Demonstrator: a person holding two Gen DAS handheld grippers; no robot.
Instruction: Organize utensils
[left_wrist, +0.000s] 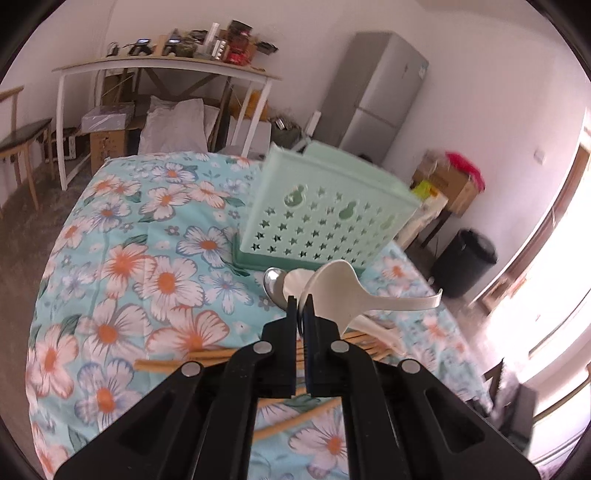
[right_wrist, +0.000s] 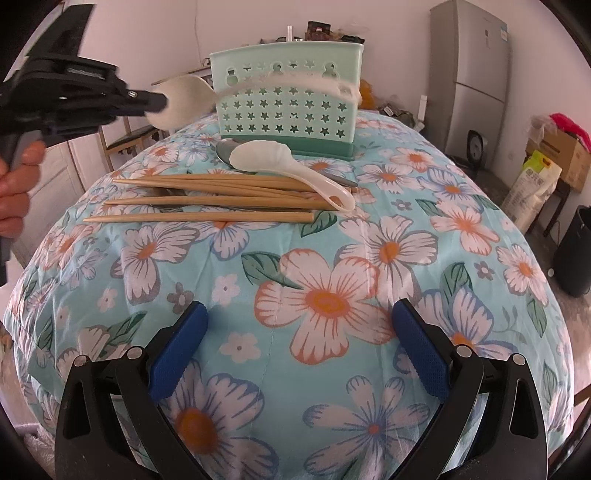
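The left gripper (left_wrist: 302, 308) pinched one white spoon (left_wrist: 338, 291) aloft near the green caddy (right_wrist: 286, 99); chopsticks (right_wrist: 207, 201) and other spoons (right_wrist: 288, 168) lay unsorted on the worktop (right_wrist: 332, 295). The right gripper (right_wrist: 299, 347) hung spread.

White walls (left_wrist: 461, 55) close in the room, and strong daylight floods through a tall window or door with a brown frame (left_wrist: 546, 229) on one side, washing out that corner. A grey two-door fridge (left_wrist: 380, 92) stands against the wall. Beside it sit cardboard boxes (left_wrist: 448, 181) with something red on top, and a dark round bin (left_wrist: 465, 258) on the floor. Across the room a long white-legged table (left_wrist: 166, 66) is crowded with jars and clutter, with boxes and a pale sack (left_wrist: 173, 125) stowed underneath. A wooden chair (left_wrist: 22, 136) waits nearby on the dull grey floor (left_wrist: 22, 206).
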